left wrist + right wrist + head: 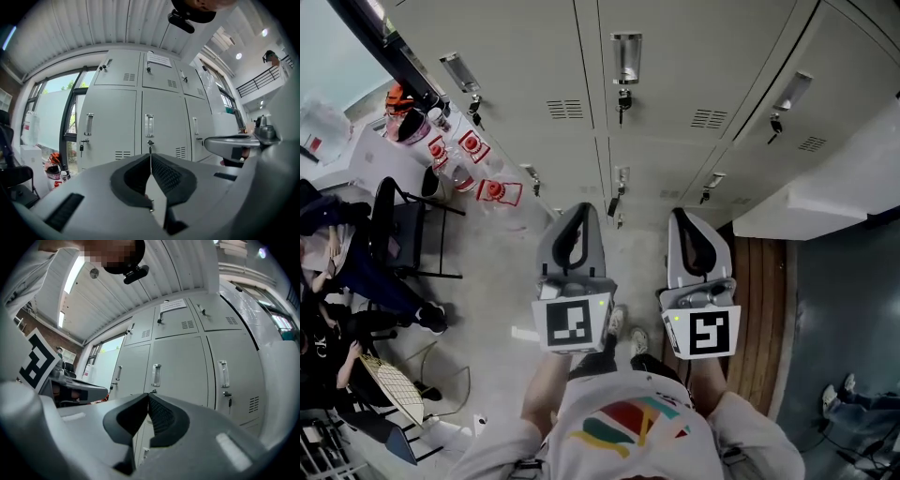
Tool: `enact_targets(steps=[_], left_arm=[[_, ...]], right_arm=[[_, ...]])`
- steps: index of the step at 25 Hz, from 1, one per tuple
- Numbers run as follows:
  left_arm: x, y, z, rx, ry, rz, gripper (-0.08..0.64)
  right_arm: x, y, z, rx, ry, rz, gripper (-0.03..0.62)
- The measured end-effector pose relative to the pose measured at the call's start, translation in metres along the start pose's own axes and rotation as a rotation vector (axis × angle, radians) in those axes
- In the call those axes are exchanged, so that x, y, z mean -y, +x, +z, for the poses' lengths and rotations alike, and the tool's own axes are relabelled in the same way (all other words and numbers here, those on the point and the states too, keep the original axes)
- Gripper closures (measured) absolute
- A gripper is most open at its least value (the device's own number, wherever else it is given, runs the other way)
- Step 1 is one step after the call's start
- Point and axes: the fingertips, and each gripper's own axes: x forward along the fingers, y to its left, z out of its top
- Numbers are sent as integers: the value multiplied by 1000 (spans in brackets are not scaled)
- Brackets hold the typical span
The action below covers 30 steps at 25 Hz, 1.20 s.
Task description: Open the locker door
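A bank of grey lockers [675, 75] faces me, each door with a metal handle and a key lock. The middle door's handle [626, 58] has a key hanging under it; in the left gripper view that handle [149, 125] is straight ahead. My left gripper [580, 210] is shut with nothing in it, its pads meeting, well short of the doors. My right gripper [682, 216] is beside it, also shut and holding nothing. In the right gripper view a door handle [156, 375] stands just above the closed jaws. All doors in view are closed.
A person sits among black chairs [403, 234] at the left. Bottles with red labels [473, 150] stand near the lockers' left end. A white counter [825, 197] juts out at the right above a wooden floor strip [759, 300]. A paper notice [159, 59] is stuck on an upper door.
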Motion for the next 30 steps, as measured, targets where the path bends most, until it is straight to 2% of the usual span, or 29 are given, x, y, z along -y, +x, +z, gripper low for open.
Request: enact_targets(steps=[3,6,9,12,15,18,20,24,28,30], left_arm=[[-2,18,-28,-69,35,2,543],[-6,29,-55,-74,58,17,543],[-8,31,-91,-64,37,23,543],[-8,32,-138,-88,44,17,543],[-11,36,-185,-132,44,19,543],[-12,45,-218,-137,11,-1,543],[-16,53,-234,-124,-8,-8,543],[-35,58,-262,-114,-49,39,543],[-48,59,-267,-69,-48,60,543],[-52,58,-270,-88,-45,65,543]], right_arm=[[7,12,-25,-8,4,-5,591],[7,17,-60,-28,40,-8,591],[2,16,-105,-67,42,2,591],[-6,20,-145,-97,48,27,591],[-12,29,-178,-91,72,76,591],[-16,40,-213,-88,77,110,591],[-17,49,-234,-89,50,111,591],[-25,63,-270,-113,39,106,591],[-30,66,-285,-144,18,117,591],[-30,70,-285,-144,11,117,591]])
